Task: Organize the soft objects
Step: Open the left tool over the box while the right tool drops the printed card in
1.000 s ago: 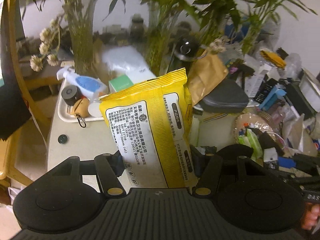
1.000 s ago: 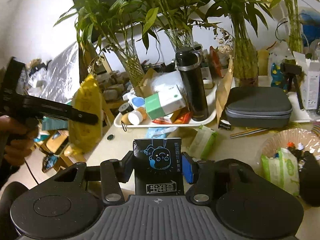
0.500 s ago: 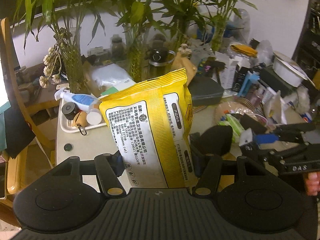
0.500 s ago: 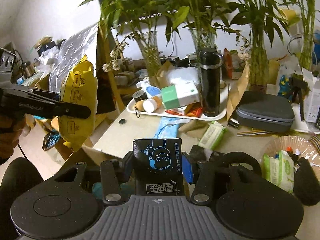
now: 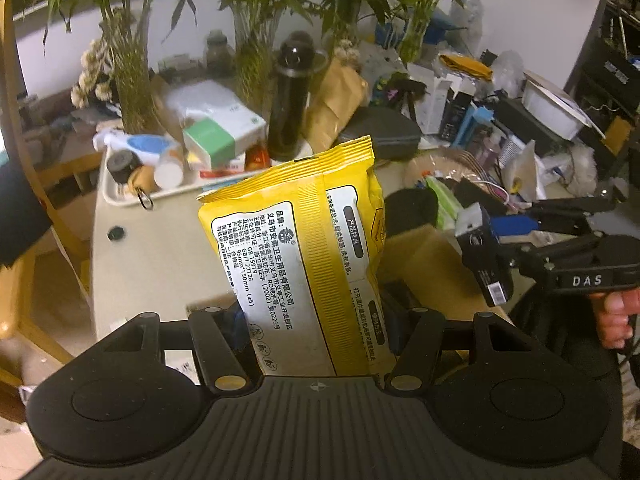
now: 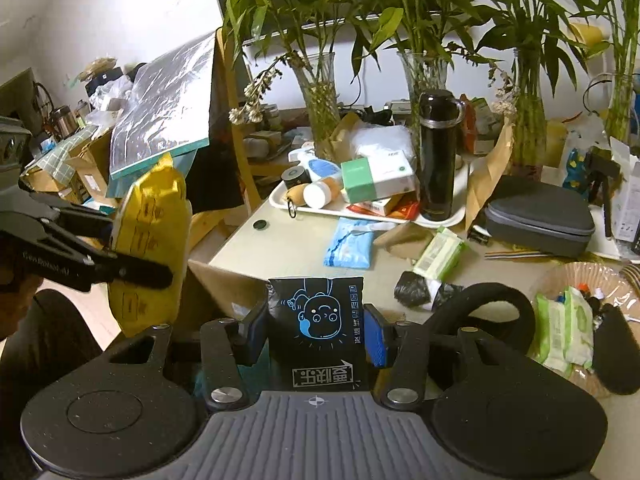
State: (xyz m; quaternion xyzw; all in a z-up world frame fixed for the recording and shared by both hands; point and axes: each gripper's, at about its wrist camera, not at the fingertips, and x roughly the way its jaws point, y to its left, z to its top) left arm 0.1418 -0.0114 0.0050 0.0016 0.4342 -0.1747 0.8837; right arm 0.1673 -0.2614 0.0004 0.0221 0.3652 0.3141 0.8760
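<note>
Packets are sitting in both grippers, held up off the cluttered beige table [image 6: 280, 252]. The left gripper [image 5: 316, 332] is clamping its fingers on the lower part of a puffy yellow plastic packet with a white printed label panel [image 5: 296, 256]; the packet is standing nearly upright, its crimped top edge tilting towards the right, and black Chinese print is running sideways down the white panel. From the right wrist view the same packet is showing as a bulging yellow pillow at the left, in front of the table's edge. The right gripper [image 6: 316, 336] is pinching a small flat black foil sachet with a blue cartoon face drawn on it [image 6: 318, 332], its blue-padded fingers pressing on both side edges. The sachet is standing upright, its print upside down.
</note>
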